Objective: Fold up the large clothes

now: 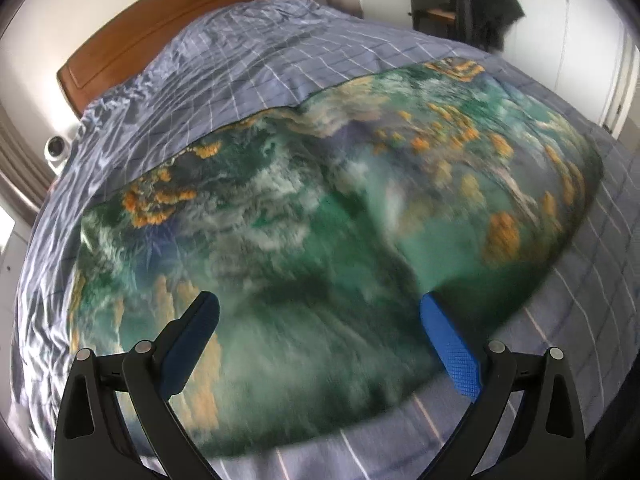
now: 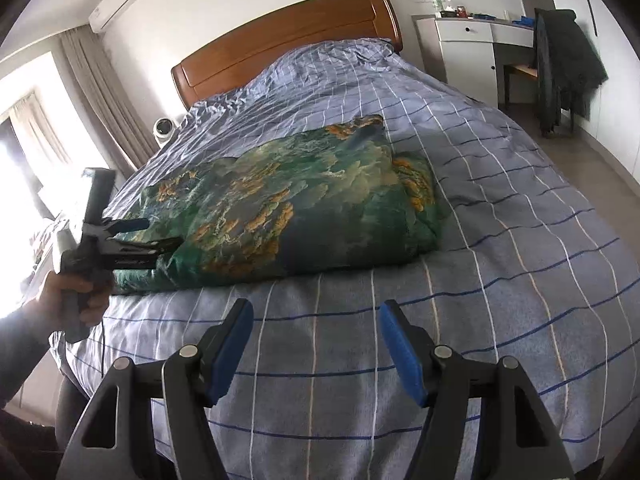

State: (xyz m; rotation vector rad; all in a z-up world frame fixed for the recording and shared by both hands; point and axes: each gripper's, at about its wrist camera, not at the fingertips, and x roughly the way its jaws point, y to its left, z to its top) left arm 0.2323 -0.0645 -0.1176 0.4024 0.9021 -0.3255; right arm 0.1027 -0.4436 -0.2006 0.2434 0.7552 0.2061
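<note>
Blue checked bedding (image 2: 460, 208) covers the bed, with a brown wooden headboard (image 2: 288, 40) at 12 o'clock, a white dresser (image 2: 464, 52) at 1 o'clock and a dark garment (image 2: 560, 64) hung at 2 o'clock. Mid-bed lies the garment (image 2: 304, 204), folded, green with orange patches. At 9 o'clock in the right view a hand (image 2: 76, 296) grips the left gripper (image 2: 160, 236), its jaws wide over the garment's near corner, pressing nothing. At 6 o'clock the right gripper (image 2: 316, 344) hangs over bare bedding, jaws wide and empty.
</note>
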